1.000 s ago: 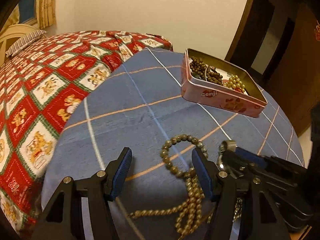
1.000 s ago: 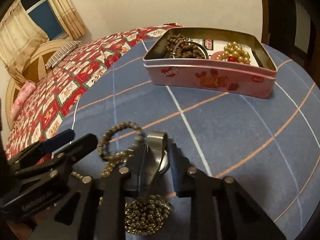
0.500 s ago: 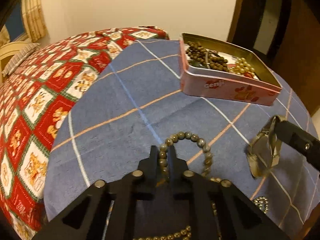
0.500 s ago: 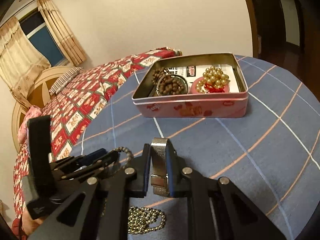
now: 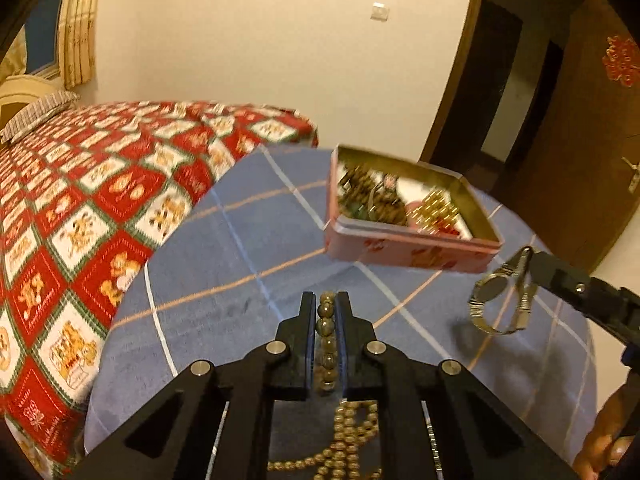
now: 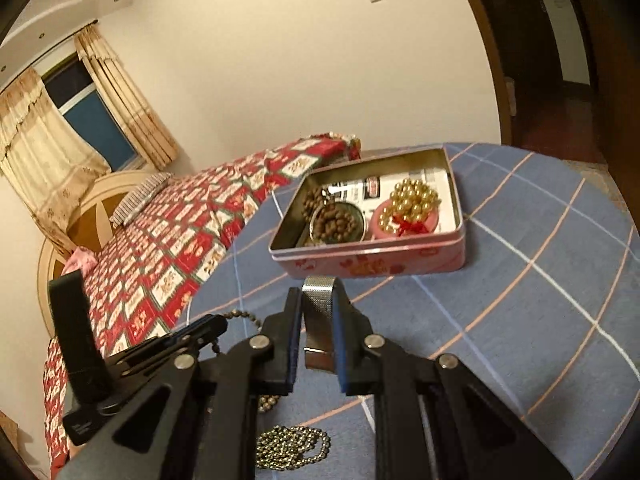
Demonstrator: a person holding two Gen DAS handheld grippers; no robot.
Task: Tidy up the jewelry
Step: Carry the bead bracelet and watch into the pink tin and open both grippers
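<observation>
My left gripper [image 5: 325, 300] is shut on a green-grey bead bracelet [image 5: 326, 330] and holds it above the blue round table [image 5: 248, 264]. My right gripper [image 6: 318, 292] is shut on a silver mesh-band watch [image 6: 318, 308]; the watch also hangs at the right of the left wrist view [image 5: 498, 304]. A pink tin [image 6: 368, 264] stands on the table beyond both grippers, open, holding brown beads [image 6: 334, 220] and gold pearls [image 6: 412, 200]. The tin also shows in the left wrist view [image 5: 408, 252].
A gold bead necklace [image 5: 352, 436] lies on the table under my left gripper. A fine ball chain [image 6: 292, 448] lies under my right gripper. A bed with a red patterned cover [image 5: 80, 208] adjoins the table on the left. A wooden door [image 5: 580, 140] is at right.
My left gripper closed on the bead bracelet and lifted it. My right gripper rose off the table with the watch and moved toward the tin.
</observation>
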